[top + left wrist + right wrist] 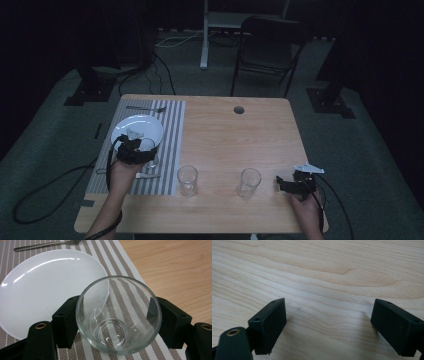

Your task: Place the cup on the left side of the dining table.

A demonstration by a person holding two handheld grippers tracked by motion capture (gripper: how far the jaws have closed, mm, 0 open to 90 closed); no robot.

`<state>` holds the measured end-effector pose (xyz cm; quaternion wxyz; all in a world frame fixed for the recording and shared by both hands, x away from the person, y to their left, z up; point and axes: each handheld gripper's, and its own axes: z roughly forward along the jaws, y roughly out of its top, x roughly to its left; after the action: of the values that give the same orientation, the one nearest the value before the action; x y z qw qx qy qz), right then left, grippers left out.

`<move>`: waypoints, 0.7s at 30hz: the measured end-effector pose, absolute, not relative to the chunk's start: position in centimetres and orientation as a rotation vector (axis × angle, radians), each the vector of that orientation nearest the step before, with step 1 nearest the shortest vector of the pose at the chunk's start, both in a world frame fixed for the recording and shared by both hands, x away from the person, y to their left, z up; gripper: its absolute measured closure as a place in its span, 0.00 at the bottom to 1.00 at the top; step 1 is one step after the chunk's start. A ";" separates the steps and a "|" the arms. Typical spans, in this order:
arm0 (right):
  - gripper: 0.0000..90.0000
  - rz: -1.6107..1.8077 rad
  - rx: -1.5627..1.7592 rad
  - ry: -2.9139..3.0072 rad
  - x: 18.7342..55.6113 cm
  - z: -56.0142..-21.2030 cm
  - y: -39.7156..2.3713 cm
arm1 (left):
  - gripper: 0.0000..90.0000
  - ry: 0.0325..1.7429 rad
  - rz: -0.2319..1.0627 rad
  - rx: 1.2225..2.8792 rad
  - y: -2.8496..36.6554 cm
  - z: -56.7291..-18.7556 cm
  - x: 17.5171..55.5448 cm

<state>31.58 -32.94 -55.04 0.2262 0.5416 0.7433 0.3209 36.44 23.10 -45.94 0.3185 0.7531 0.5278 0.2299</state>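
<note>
Glass (118,317) clamped between left gripper (117,320) fingers, above placemat (130,280).

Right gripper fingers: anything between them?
Nothing. In the right gripper view the fingers stand wide apart with bare wooden tabletop between them; the high view puts the right gripper just right of an empty glass.

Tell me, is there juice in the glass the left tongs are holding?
No, the glass between the left tongs is empty; the striped placemat shows clearly through its bottom.
</note>
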 end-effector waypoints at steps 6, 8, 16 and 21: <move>0.14 0.885 1.494 2.049 31.6 -55.0 -32.9 | 0.31 1.381 0.613 1.945 23.4 -46.1 35.5; 0.14 0.885 1.494 2.049 31.6 -55.0 -32.9 | 0.31 1.377 0.608 1.938 23.6 -46.2 35.2; 0.14 0.884 1.494 2.049 31.6 -55.0 -32.9 | 0.31 1.366 0.586 1.919 24.4 -46.5 34.2; 0.14 0.884 1.494 2.049 31.6 -55.0 -32.9 | 0.31 1.371 0.588 1.915 24.8 -46.8 33.7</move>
<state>31.58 -32.93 -55.04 0.2261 0.5418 0.7432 0.3208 33.66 24.79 -46.80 0.3494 0.7391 0.5293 0.2269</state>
